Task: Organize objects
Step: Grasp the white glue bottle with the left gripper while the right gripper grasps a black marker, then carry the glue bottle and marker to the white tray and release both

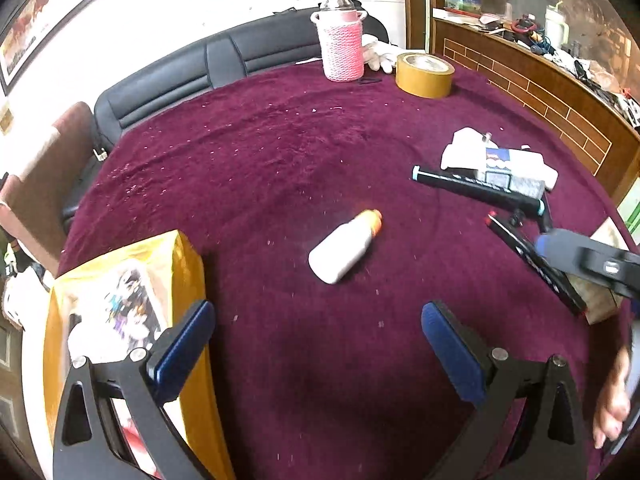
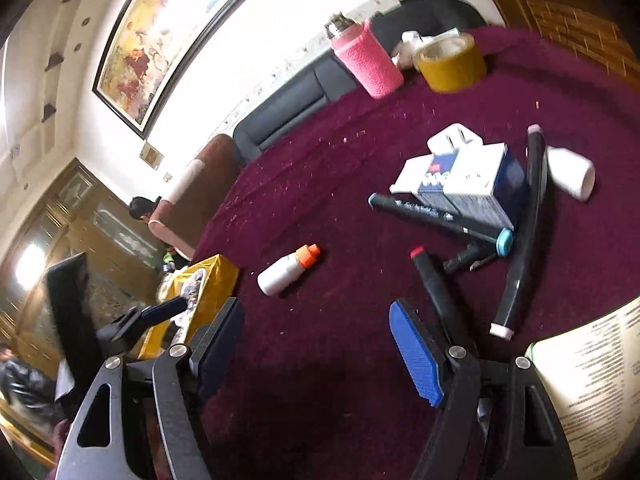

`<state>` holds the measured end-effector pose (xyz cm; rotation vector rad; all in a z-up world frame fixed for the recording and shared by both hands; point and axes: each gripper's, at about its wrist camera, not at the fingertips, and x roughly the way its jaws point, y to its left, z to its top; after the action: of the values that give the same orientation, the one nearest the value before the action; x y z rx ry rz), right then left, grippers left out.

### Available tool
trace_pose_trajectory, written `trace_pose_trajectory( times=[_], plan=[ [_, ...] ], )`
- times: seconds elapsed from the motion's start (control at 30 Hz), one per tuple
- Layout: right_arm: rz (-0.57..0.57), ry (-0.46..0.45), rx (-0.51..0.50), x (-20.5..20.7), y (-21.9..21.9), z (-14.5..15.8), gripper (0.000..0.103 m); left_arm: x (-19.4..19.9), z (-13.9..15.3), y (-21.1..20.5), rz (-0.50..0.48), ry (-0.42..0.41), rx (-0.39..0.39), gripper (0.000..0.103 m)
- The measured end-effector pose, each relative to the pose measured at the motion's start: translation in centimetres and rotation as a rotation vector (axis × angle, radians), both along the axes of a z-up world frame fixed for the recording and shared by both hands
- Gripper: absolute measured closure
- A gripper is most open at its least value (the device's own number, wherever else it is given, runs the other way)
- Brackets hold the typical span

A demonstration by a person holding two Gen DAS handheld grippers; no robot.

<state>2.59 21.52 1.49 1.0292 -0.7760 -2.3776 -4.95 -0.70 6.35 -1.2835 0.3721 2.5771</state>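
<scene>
A small white bottle (image 1: 345, 249) with an orange cap lies on its side on the maroon tablecloth (image 1: 280, 152), near the middle. Left of the bottle sits a yellow box (image 1: 188, 264); right of it lie black markers (image 1: 476, 188) and a blue-and-white carton (image 2: 472, 184). Beyond it stands a pink-sleeved flask (image 1: 343, 46), with a tape roll (image 1: 425, 75) beside. The left gripper (image 1: 318, 346) hangs spread and empty nearer than the bottle. The right gripper (image 2: 316, 344) is likewise spread, seemingly empty.

The yellow box (image 1: 120, 320) runs off the bottom edge, contents too blurry to make out. The right hand-held gripper (image 1: 592, 260) is motion-smeared at the frame edge, and print on that paper sheet (image 2: 592, 380) is unreadable.
</scene>
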Motion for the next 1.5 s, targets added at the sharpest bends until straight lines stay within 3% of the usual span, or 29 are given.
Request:
trace_pose_trajectory(
  times=[0.1,0.33,0.4,0.47,0.5,0.53,0.57,0.77,0.93,1.17,1.27,1.47,1.5],
  plan=[
    [-0.011,0.033,-0.006,0.3,0.6,0.6,0.022,-0.6,-0.5,0.9,-0.053,0.003,-0.008,0.000],
    [0.001,0.028,-0.030,0.2,0.8,0.5,0.020,-2.5,-2.2,5.4,-0.199,0.050,-0.151,0.002],
    [0.000,0.028,-0.028,0.3,0.8,0.5,0.020,-3.3,-3.0,6.3,-0.234,0.022,-0.169,0.013],
    [-0.003,0.030,-0.024,0.3,0.9,0.5,0.020,-4.2,-4.1,6.6,-0.248,-0.051,-0.172,0.043],
    [-0.007,0.032,-0.021,0.3,0.9,0.6,0.020,-4.4,-4.1,6.4,-0.254,-0.074,-0.130,0.050],
    [-0.010,0.033,-0.018,0.3,0.9,0.6,0.020,-4.5,-4.1,6.3,-0.252,-0.096,-0.101,0.075],
    [-0.014,0.033,-0.017,0.3,1.0,0.6,0.020,-4.7,-4.4,6.0,-0.239,-0.124,-0.097,0.077],
    [-0.020,0.035,-0.007,0.2,1.2,0.5,0.020,-3.1,-3.9,4.6,-0.180,-0.117,-0.028,0.077],
    [-0.038,0.048,0.017,0.1,1.4,0.4,0.020,1.4,-0.1,3.0,-0.151,-0.029,0.021,0.077],
    [-0.112,0.024,0.057,-0.4,2.2,-0.4,0.023,8.8,3.0,-1.4,-0.105,0.023,0.239,0.077],
    [-0.105,-0.051,0.007,-0.7,2.4,-0.9,0.026,11.1,3.0,-3.2,-0.093,0.044,0.264,0.077],
    [-0.070,-0.115,0.369,-1.8,-1.1,-0.3,0.035,13.3,2.1,-5.7,-0.075,0.024,0.338,0.077],
    [-0.062,-0.125,0.438,-2.1,-1.7,-0.4,0.041,13.5,2.0,-6.2,-0.067,0.022,0.350,0.077]
  ],
)
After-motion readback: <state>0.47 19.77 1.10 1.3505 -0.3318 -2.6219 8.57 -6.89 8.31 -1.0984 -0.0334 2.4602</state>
